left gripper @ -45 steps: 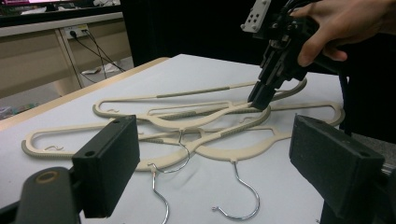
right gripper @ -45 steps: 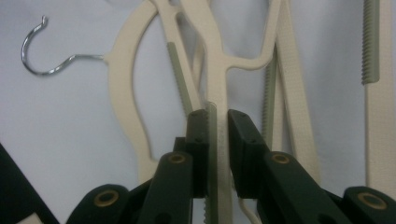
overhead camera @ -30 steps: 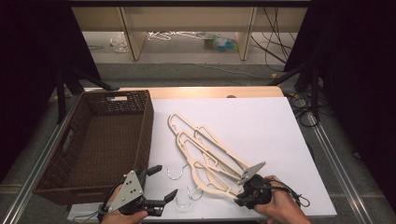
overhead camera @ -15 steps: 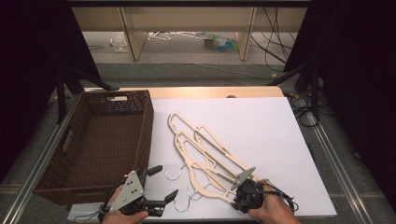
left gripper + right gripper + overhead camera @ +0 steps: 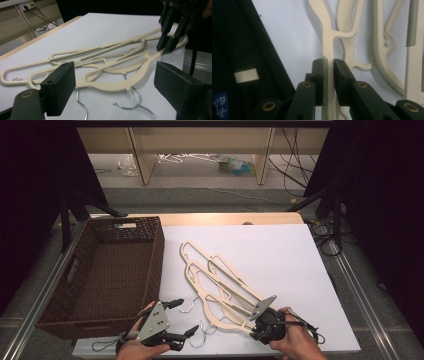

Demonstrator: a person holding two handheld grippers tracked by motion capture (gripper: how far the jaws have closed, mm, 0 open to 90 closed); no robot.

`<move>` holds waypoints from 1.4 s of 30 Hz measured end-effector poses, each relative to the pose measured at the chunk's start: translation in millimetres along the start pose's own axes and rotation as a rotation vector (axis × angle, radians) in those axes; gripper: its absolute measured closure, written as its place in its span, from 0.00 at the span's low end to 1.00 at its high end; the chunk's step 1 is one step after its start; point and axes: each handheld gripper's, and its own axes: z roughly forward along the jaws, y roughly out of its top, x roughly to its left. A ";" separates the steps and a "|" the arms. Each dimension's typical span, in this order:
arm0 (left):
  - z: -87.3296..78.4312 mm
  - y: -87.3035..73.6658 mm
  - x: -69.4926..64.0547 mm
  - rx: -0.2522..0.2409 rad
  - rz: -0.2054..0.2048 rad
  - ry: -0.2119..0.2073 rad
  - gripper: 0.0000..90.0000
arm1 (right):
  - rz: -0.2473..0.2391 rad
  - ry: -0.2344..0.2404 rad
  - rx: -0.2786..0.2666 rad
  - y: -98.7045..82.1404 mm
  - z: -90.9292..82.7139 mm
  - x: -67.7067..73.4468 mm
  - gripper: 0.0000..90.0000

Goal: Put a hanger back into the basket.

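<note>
The right gripper (image 5: pixel 256 332) is clamped on the arm of a cream hanger (image 5: pixel 327 45). The left gripper (image 5: pixel 181 318) is held wide apart near the hooks (image 5: pixel 130 98). The hangers (image 5: pixel 220 282) are piled on the white worktop (image 5: pixel 280 255), beside a wicker basket (image 5: pixel 155 255).

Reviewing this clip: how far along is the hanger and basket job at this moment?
Early. Done: nothing, since the wicker basket looks empty. In hand: the right gripper is shut on an arm of one cream hanger, while the left gripper is open near the metal hooks. Left: the whole hanger pile lies on the white table.
</note>
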 end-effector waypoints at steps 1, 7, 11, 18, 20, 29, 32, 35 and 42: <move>4.6 -0.6 -0.2 0.026 0.012 -0.010 0.20 | -0.013 0.001 -0.003 -0.3 -3.9 -1.6 0.88; 27.9 -5.7 -0.5 0.099 0.117 -0.041 0.24 | -0.059 0.014 -0.013 -4.9 -26.5 -6.6 0.88; 45.4 -9.3 3.3 0.182 0.204 -0.042 0.26 | -0.068 0.020 -0.011 -6.2 -32.4 -8.8 0.88; 64.2 -12.7 2.4 0.235 0.278 -0.070 0.28 | -0.070 0.027 -0.007 -6.5 -35.6 -8.6 0.88; 65.8 -12.8 2.0 0.237 0.286 -0.077 0.28 | -0.068 0.026 -0.007 -6.7 -36.3 -8.7 0.88; 77.2 -13.9 0.5 0.270 0.340 -0.087 0.29 | -0.077 0.027 -0.002 -6.2 -39.2 -7.1 0.88; 79.6 -12.4 -2.8 0.284 0.394 -0.087 0.29 | -0.086 0.028 -0.002 -5.8 -38.9 -5.7 0.88; 81.4 -11.9 -3.9 0.284 0.417 -0.088 0.29 | -0.088 0.030 0.000 -5.9 -38.4 -5.9 0.88; 87.7 -11.3 -7.9 0.300 0.500 -0.118 0.35 | -0.100 0.039 0.001 -5.3 -38.9 -4.5 0.88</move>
